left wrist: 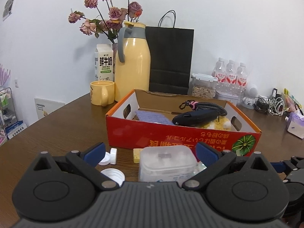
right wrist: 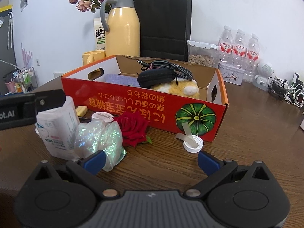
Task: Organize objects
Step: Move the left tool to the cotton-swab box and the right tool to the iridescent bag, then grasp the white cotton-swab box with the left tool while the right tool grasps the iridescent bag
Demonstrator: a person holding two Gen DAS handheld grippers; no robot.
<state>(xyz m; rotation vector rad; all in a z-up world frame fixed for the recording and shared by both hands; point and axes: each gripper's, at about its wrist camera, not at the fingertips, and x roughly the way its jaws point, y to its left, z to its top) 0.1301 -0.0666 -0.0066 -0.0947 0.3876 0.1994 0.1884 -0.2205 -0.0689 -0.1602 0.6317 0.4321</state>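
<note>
Red cardboard box (right wrist: pixel 144 102) stands on the wooden table (right wrist: pixel 247 142), holding a black case (right wrist: pixel 154 78), cable (right wrist: pixel 171 66) and purple cloth (left wrist: pixel 152 116); translucent plastic container (left wrist: pixel 167 163) sits before it between the spread fingers of the left gripper (left wrist: pixel 150 152). Right gripper (right wrist: pixel 151 158) is likewise released and empty, near the glitter bag (right wrist: pixel 98 140), red rose (right wrist: pixel 133 127) and white cap (right wrist: pixel 192 144).

"鲜牛奶 FRESH MILK" on the milk carton (left wrist: pixel 104 64); partial "ot.AI" on the left gripper (right wrist: pixel 11 112).
</note>
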